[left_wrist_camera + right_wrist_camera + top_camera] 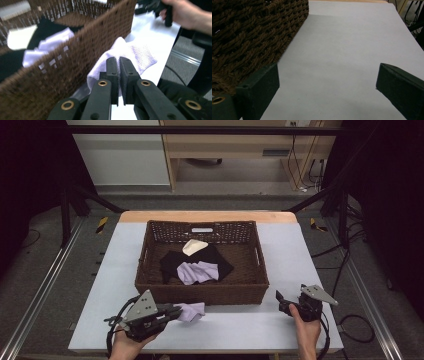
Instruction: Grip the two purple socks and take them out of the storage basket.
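A pale lilac cloth (pixel 194 311) lies on the white table (pixel 240 325) just in front of the brown wicker basket (pixel 200 294). My left gripper (pixel 178 312) is shut on its near edge. In the left gripper view the jaws (pixel 118 63) pinch the lilac cloth (pixel 136 53) beside the basket wall (pixel 75 57). Inside the basket lie a black cloth (pixel 172 262), another lilac cloth (pixel 198 272) and a cream cloth (pixel 193 246). My right gripper (pixel 281 302) rests open at the basket's front right corner, with bare table between its fingers (pixel 328 72).
The basket (pixel 249 32) takes up the middle of the table, its near wall close to both grippers. Bare table surface (pixel 352 37) stretches along the basket's right side. The person's other hand (pixel 187 12) holds the right gripper off to the right. Metal frame rails flank the table.
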Action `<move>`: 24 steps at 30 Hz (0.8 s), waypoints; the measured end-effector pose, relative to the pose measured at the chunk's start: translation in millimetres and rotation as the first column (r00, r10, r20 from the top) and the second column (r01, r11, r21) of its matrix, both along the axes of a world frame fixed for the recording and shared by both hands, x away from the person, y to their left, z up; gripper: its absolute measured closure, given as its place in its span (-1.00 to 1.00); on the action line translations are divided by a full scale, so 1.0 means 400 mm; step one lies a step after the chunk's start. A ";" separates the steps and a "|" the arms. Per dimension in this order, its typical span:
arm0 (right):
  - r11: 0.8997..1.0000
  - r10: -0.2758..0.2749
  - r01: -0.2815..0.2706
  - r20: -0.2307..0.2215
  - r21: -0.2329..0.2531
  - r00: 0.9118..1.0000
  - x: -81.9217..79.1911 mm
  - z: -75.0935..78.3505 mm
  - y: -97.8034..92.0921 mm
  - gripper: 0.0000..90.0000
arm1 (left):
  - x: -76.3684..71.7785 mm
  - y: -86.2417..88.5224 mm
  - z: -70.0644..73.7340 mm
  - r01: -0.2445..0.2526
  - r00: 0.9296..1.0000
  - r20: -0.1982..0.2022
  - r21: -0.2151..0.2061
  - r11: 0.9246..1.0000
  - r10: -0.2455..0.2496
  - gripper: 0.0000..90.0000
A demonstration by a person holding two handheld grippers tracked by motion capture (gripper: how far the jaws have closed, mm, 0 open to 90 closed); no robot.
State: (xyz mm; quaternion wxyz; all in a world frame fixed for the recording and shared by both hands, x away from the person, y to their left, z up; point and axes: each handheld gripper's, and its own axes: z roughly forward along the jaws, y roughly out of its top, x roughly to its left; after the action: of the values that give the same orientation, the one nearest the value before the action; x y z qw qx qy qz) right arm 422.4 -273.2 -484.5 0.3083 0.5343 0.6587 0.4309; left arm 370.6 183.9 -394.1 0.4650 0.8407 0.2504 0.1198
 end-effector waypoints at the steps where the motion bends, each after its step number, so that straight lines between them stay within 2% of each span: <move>1: 1.000 -0.001 0.001 0.000 0.001 1.000 0.000 0.000 0.000 -0.88 | 0.000 0.000 0.000 0.000 1.000 0.000 0.000 1.000 0.000 0.90; 2: 1.000 -0.001 0.001 -0.001 0.003 1.000 0.000 0.000 -0.001 -0.88 | 0.010 -0.005 -0.025 -0.005 1.000 -0.024 0.020 1.000 0.006 0.90; 3: 1.000 -0.001 0.001 -0.001 0.003 1.000 0.000 0.000 -0.001 -0.88 | 0.010 -0.005 -0.025 -0.005 1.000 -0.024 0.020 1.000 0.006 0.90; 4: 1.000 -0.001 0.001 -0.001 0.005 1.000 0.001 0.000 -0.001 -0.88 | 0.019 -0.009 -0.052 -0.008 0.999 -0.050 0.041 0.999 0.010 0.90; 5: 1.000 -0.001 0.001 -0.001 0.005 1.000 0.001 0.000 -0.001 -0.88 | 0.019 -0.009 -0.052 -0.008 0.999 -0.050 0.041 0.999 0.010 0.90; 6: 1.000 -0.001 0.001 -0.001 0.002 1.000 0.001 -0.001 0.000 -0.88 | 0.027 -0.015 -0.077 -0.009 0.997 -0.070 0.066 0.998 0.013 0.89; 7: 1.000 -0.001 0.001 -0.001 0.002 1.000 0.001 -0.001 0.000 -0.88 | 0.027 -0.015 -0.077 -0.009 0.997 -0.070 0.066 0.998 0.013 0.89; 8: 1.000 -0.002 0.002 -0.001 0.002 1.000 0.000 0.000 -0.001 -0.88 | 0.035 -0.020 -0.098 -0.008 0.996 -0.091 0.083 0.996 0.016 0.89; 9: 1.000 -0.002 0.002 -0.001 0.002 1.000 0.000 0.000 -0.001 -0.88 | 0.035 -0.020 -0.098 -0.008 0.996 -0.091 0.083 0.996 0.016 0.89; 10: 1.000 -0.002 0.002 -0.001 0.002 1.000 0.000 0.000 -0.001 -0.88 | 0.040 -0.025 -0.115 -0.012 0.994 -0.103 0.110 0.994 0.023 0.88; 13: 1.000 -0.002 0.002 -0.001 0.001 1.000 0.000 0.000 0.000 -0.88 | 0.046 -0.028 -0.126 -0.013 0.992 -0.125 0.118 0.993 0.028 0.86; 15: 1.000 -0.002 0.002 -0.001 0.006 1.000 0.001 -0.001 -0.001 -0.88 | 0.050 -0.031 -0.134 -0.020 0.989 -0.146 0.135 0.991 0.040 0.72; 19: 1.000 -0.002 0.002 -0.001 0.004 1.000 0.000 0.000 -0.001 -0.88 | 0.046 -0.031 -0.131 -0.039 0.989 -0.139 0.134 0.990 0.058 0.35; 20: 1.000 -0.003 0.003 -0.001 0.005 1.000 0.000 0.000 -0.001 -0.88 | 0.038 -0.029 -0.124 -0.064 0.991 -0.112 0.125 0.990 0.078 0.28; 24: 1.000 -0.003 0.003 0.001 0.007 1.000 0.000 0.000 -0.001 -0.88 | 0.032 -0.021 -0.106 -0.076 0.991 -0.101 0.095 0.993 0.085 0.16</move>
State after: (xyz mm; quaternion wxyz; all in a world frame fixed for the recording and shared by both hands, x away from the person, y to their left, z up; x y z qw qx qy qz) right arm 422.4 -273.6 -484.6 0.3076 0.5359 0.6563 0.4330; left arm 383.4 175.4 -436.7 0.4071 0.8554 0.3023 0.1056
